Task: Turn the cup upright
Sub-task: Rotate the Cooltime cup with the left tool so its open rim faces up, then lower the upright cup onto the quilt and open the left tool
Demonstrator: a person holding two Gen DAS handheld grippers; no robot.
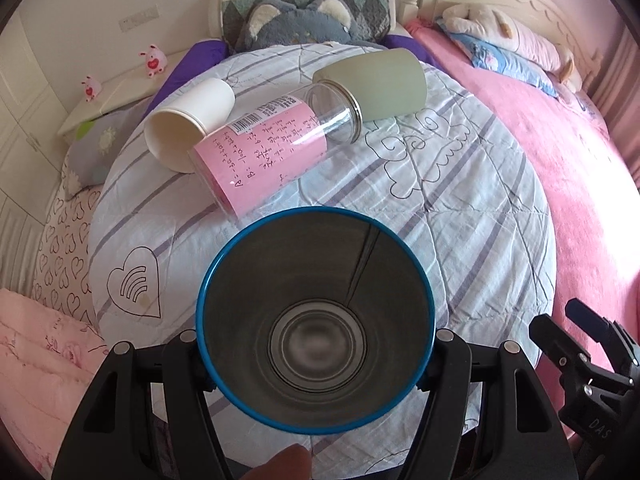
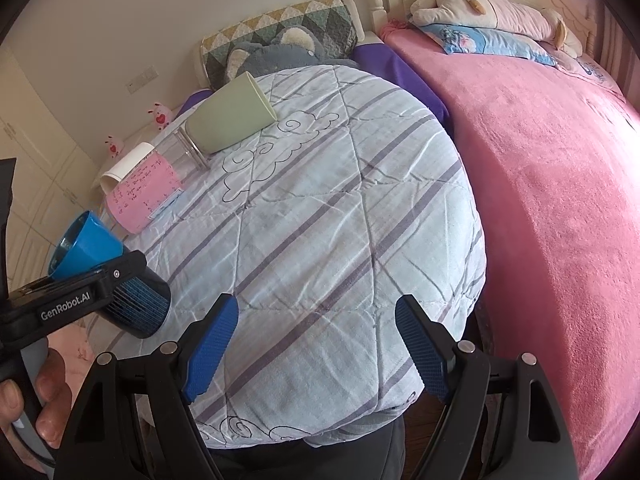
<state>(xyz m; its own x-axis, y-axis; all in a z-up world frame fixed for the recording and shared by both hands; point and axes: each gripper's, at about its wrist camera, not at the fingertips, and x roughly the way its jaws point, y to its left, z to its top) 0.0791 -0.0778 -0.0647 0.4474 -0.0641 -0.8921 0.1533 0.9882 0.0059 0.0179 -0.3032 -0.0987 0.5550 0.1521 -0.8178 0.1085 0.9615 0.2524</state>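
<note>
My left gripper (image 1: pixel 316 356) is shut on a blue cup (image 1: pixel 316 320) with a metal inside, its mouth pointing forward at the camera. In the right wrist view the blue cup (image 2: pixel 90 246) is tilted, held above the left side of the round quilt-covered table (image 2: pixel 340 220). My right gripper (image 2: pixel 316 344) is open and empty over the near part of the table. On the far side a white paper cup (image 1: pixel 188 120), a clear jar with a pink label (image 1: pixel 272 148) and a green cup (image 1: pixel 376 84) lie on their sides.
A pink bed (image 2: pixel 540 160) runs along the right with pillows and a plush toy (image 2: pixel 500 12). A grey plush and a patterned cushion (image 1: pixel 304 8) sit behind the table. A pink blanket (image 1: pixel 36 360) lies at the left.
</note>
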